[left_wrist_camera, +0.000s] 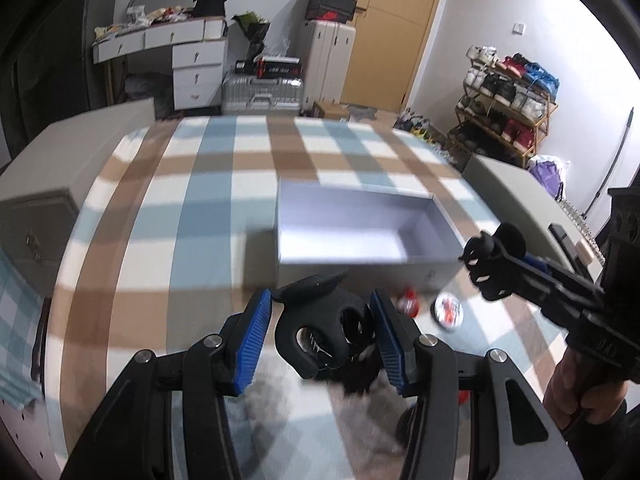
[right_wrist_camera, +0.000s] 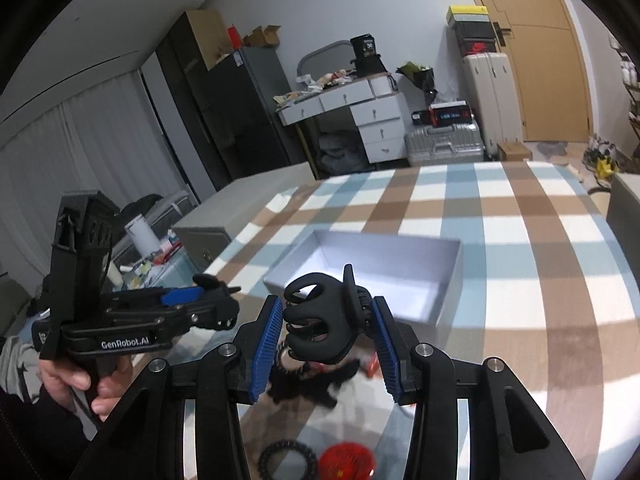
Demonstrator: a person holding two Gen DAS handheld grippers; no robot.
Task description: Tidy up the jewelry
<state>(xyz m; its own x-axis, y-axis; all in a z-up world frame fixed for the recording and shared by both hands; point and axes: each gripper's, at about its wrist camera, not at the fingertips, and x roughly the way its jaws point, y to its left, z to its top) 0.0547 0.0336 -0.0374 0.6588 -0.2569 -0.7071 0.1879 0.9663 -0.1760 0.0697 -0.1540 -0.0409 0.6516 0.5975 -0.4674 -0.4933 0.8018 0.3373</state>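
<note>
My left gripper is shut on a black hair claw clip and holds it above the checked tablecloth, just in front of the open white box. My right gripper is shut on a second black claw clip, held above the table near the box's front corner. In the left wrist view the right gripper shows at the right, by the box's right end. In the right wrist view the left gripper shows at the left.
Small red items and a round red-and-white piece lie in front of the box. A black coil hair tie, a red round item and dark hair pieces lie under my right gripper. Grey cabinets flank the table.
</note>
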